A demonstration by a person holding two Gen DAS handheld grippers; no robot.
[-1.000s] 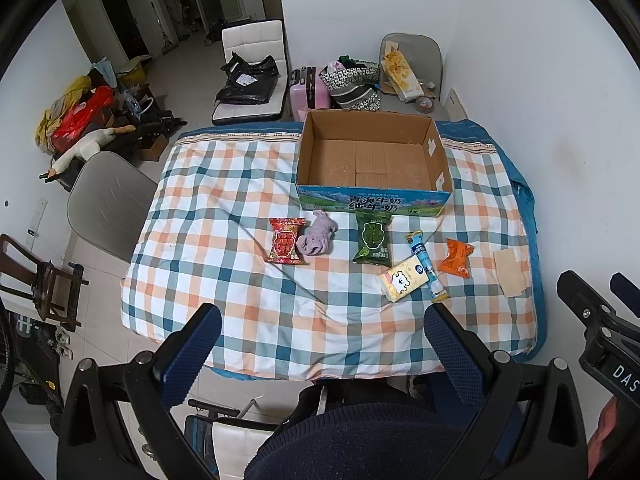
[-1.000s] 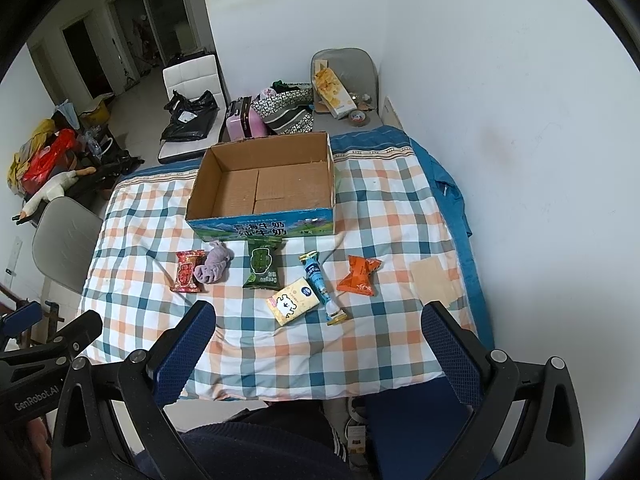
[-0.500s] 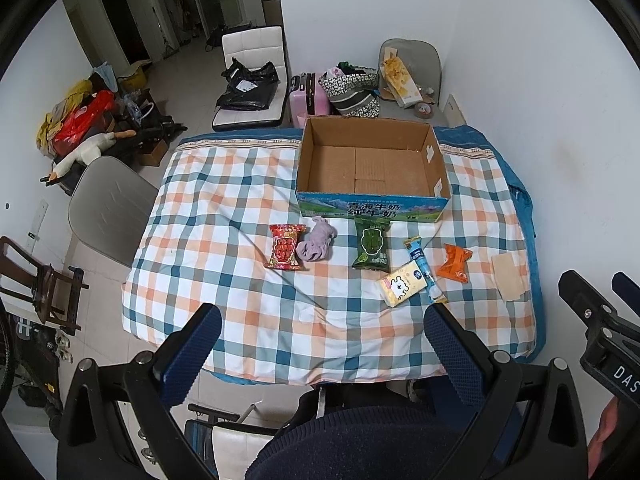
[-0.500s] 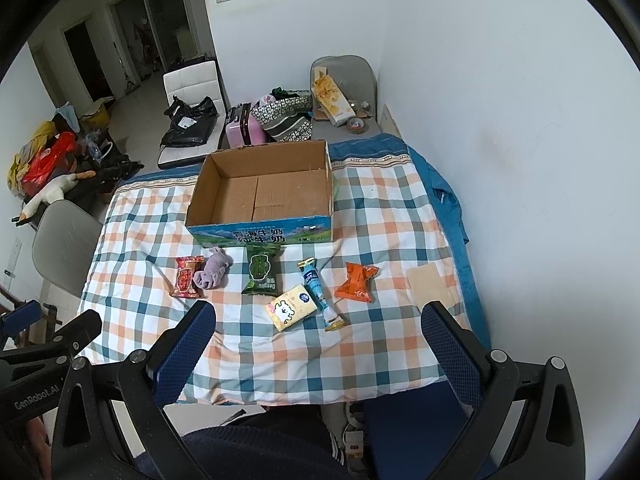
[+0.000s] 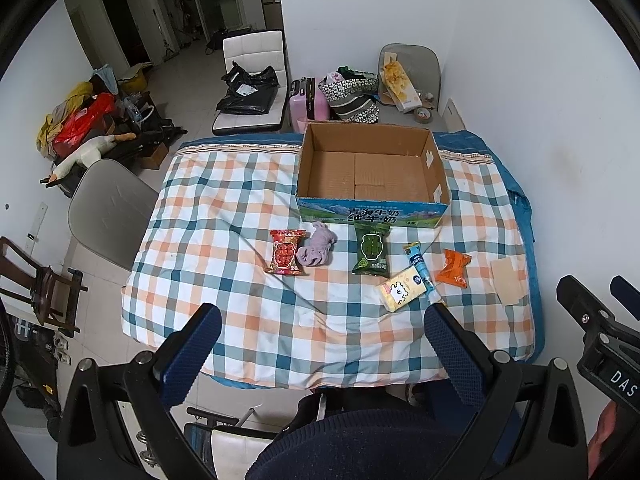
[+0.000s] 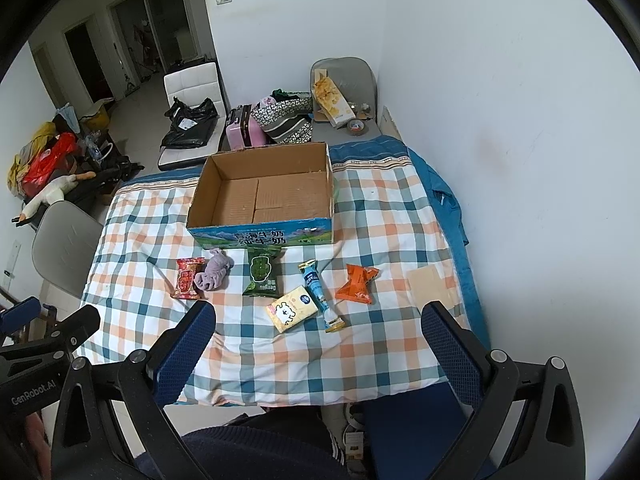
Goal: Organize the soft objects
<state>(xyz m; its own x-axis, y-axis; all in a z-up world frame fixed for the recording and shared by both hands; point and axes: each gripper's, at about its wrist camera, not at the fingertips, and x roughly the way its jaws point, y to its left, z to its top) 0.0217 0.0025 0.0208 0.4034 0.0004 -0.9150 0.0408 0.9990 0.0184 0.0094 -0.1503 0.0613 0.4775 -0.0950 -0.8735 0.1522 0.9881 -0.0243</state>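
An empty cardboard box stands on the far side of the checked table. In front of it lie a red snack packet, a purple soft cloth, a green packet, a yellow tissue pack, a blue tube packet and an orange packet. My left gripper and right gripper are both open and empty, held high above the table's near edge.
A beige card lies at the table's right edge by the white wall. Grey chairs stand at the left and behind the box. Bags, a pink suitcase and clutter cover the floor beyond.
Both grippers have risen and pulled back slightly, so the table looks smaller and farther. Nothing on the table has moved.
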